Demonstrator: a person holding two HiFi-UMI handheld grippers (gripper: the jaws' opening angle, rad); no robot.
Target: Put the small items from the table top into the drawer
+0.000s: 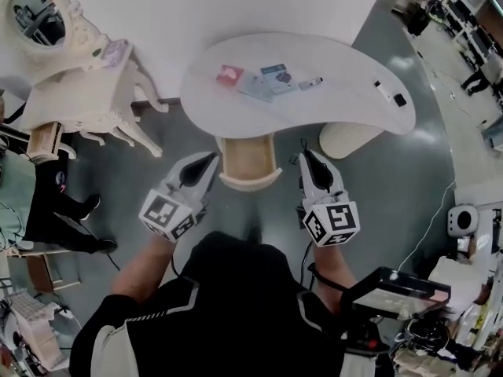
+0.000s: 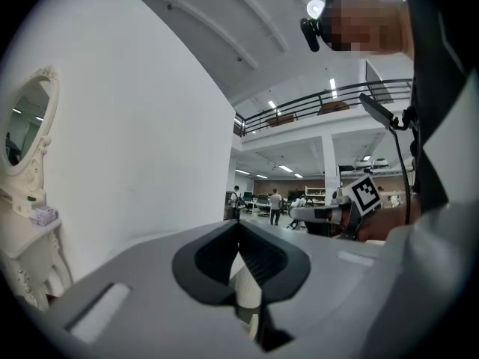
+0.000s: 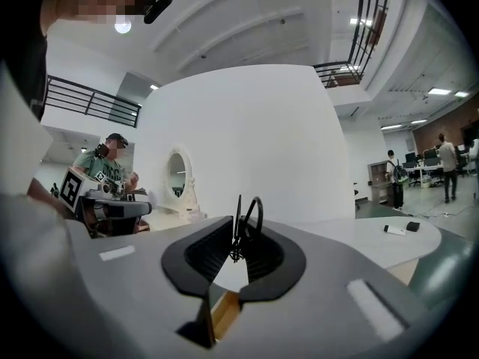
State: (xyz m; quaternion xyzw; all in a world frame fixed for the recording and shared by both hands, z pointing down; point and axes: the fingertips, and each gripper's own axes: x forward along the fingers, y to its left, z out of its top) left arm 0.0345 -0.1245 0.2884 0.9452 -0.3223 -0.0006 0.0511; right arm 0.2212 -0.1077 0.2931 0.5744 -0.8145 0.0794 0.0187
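Observation:
The white curved table carries a red card, two blue-grey packets, a marker, a white stick and a small black block. Under its front edge a wooden drawer stands pulled out. My left gripper hovers at the drawer's left side, jaws together and empty. At the drawer's right side my right gripper is shut on a thin black wire loop, which sticks up from the tips.
An ornate white vanity with an oval mirror stands to the left, with a person's dark legs beside it. The table's round white base sits right of the drawer. Equipment crowds the lower right.

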